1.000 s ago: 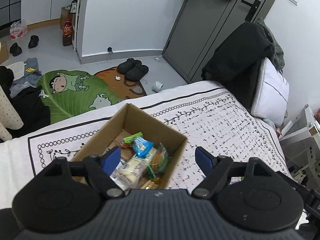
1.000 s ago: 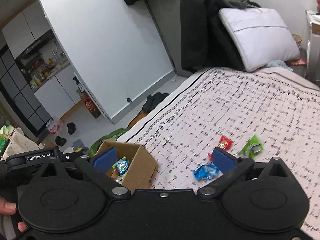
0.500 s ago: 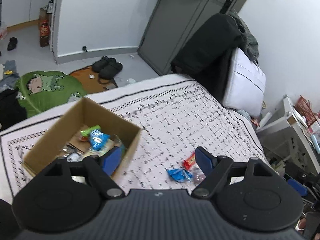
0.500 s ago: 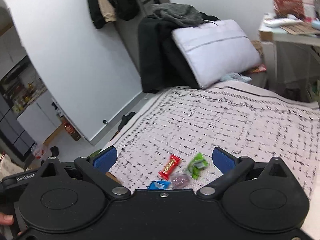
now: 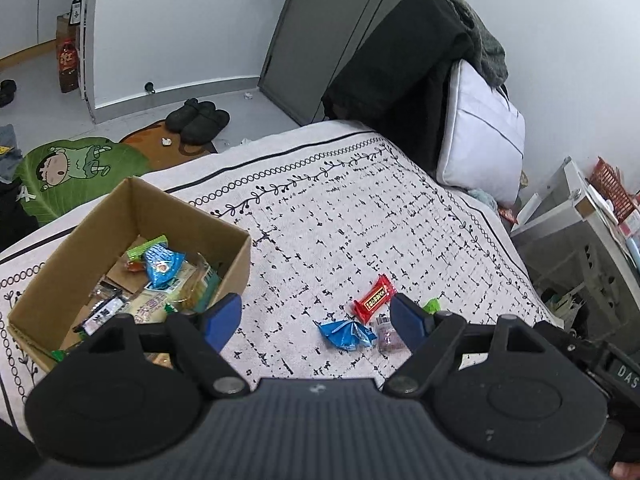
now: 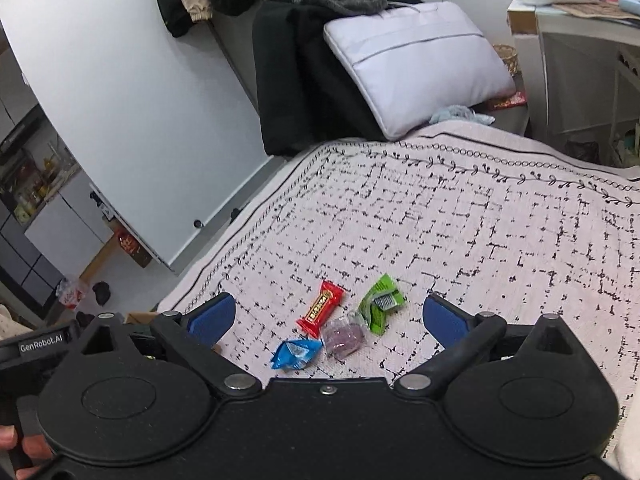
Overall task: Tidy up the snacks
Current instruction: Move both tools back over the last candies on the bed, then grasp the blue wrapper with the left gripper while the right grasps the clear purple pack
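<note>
Currently both my left gripper and right gripper stand wide open, empty, near four loose snacks; cardboard box sits left.

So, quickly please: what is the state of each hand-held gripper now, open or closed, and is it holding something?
Left hand-held gripper: open, holding nothing.
Right hand-held gripper: open, holding nothing.

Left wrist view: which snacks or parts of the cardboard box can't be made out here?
- Green snack packet: mostly hidden behind the right blue finger of the left tongs.
- Brown cardboard box: near corner covered by the tongs' black body.
- Packets deep in the box: overlapped, labels too small to read.
</note>
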Demonstrator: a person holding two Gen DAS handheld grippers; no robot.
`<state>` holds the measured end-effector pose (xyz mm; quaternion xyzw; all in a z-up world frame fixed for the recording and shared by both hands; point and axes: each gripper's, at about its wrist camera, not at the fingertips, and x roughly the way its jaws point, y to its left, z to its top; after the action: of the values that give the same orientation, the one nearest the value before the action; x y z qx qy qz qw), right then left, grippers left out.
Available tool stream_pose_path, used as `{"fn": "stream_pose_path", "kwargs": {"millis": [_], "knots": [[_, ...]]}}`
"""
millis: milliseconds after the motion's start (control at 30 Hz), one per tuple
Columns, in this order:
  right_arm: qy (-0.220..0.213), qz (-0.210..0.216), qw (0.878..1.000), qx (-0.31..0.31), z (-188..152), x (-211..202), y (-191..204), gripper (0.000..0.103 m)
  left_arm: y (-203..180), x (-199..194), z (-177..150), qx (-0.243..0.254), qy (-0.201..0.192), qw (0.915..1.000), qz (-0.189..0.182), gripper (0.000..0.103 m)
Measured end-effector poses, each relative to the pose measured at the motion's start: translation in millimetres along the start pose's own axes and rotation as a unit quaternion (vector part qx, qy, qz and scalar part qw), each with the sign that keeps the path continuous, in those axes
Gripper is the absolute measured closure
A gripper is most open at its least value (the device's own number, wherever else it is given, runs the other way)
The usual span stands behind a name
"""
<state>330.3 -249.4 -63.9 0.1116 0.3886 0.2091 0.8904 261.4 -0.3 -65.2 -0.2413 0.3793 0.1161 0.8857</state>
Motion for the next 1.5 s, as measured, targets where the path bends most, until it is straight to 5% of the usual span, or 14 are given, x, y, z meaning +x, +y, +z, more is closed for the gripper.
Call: {"fn": "stream_pose_path", "kwargs": {"millis": [500, 933, 1233, 1500], "knots": [[0.044, -0.019, 0.998, 0.037, -6, 43, -14, 0.018, -16, 62, -7, -0.003, 0.047, 0.9987, -0.02, 0.029], [0.127, -0.008, 0.989, 0.075, -16, 109, -22, 0.039, -22, 139, -17, -0.02, 0.119, 0.9922, -0.028, 0.039], [0.16, -0.01, 0.982, 0.101, -18, 143, -29, 0.04, -24, 178, -24, -0.023, 0.155, 0.9872, -0.029, 0.04], [0.178, -0.024, 0.978, 0.101, -25, 161, -30, 0.052, -16, 191, -25, -0.037, 0.159, 0.986, -0.033, 0.061]]}}
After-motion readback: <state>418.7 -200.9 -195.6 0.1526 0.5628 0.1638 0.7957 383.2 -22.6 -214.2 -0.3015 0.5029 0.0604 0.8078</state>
